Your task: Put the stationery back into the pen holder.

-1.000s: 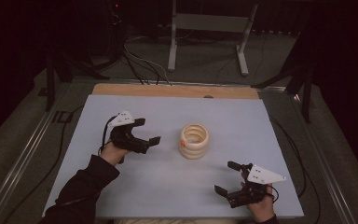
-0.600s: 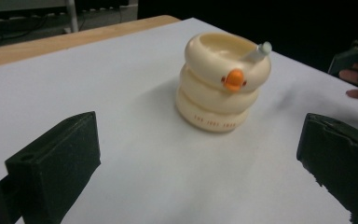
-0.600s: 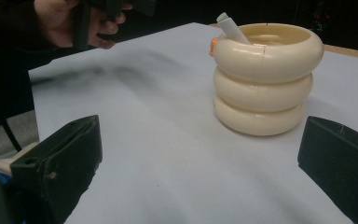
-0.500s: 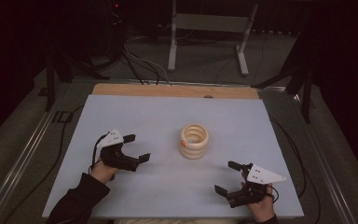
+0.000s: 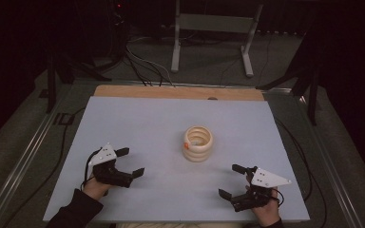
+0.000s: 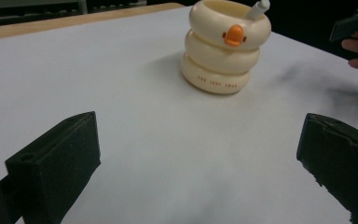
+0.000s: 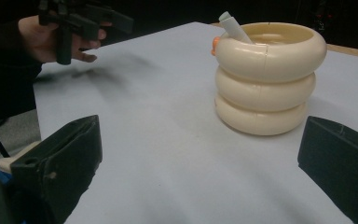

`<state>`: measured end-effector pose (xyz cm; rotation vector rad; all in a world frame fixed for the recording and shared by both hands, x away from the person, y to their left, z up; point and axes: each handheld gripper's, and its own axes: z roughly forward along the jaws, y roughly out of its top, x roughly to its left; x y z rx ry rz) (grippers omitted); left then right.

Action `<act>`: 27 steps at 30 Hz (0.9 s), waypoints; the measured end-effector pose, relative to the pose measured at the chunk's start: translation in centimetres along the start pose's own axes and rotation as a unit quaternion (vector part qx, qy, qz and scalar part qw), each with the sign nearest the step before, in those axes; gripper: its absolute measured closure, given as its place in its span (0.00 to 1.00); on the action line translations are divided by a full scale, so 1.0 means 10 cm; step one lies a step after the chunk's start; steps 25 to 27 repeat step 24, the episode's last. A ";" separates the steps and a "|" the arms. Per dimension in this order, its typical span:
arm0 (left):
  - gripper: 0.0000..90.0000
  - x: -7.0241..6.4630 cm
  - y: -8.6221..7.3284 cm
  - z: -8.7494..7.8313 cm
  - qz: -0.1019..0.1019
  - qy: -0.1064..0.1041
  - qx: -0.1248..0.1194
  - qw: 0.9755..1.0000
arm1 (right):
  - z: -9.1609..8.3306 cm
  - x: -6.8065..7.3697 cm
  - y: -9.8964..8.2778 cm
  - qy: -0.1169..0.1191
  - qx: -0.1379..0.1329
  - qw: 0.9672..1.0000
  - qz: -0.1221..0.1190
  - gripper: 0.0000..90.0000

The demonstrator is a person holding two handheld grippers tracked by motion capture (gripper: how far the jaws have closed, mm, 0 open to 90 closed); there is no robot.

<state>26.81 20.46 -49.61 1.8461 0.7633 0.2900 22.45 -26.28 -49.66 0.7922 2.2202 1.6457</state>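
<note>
Cream ring-stack holder [image 5: 197, 143]: frame centre, white stick [image 6: 257, 9] inside. Left gripper [image 5: 130, 163]: lower left, jaws spread, empty. Right gripper [image 5: 232, 181]: lower right, jaws spread, empty.

1 cream ring-stack holder [image 5: 197, 143], 1 white pen [image 6: 258, 9] in it, 2 grippers, 1 table [image 5: 147, 118]

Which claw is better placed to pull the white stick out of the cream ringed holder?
Right, probably: the right claw is open and the white stick leans toward its side of the cream ringed holder.
</note>
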 end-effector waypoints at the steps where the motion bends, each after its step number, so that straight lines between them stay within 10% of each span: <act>1: 0.00 -0.01 -0.02 -0.02 0.002 0.002 0.003 1.000 | 0.00 0.00 0.00 0.000 0.000 1.000 0.001 0.00; 27: 0.00 0.02 -0.24 -0.26 -0.019 0.025 -0.019 0.999 | 0.03 -0.02 -0.01 0.002 0.004 1.000 0.007 0.00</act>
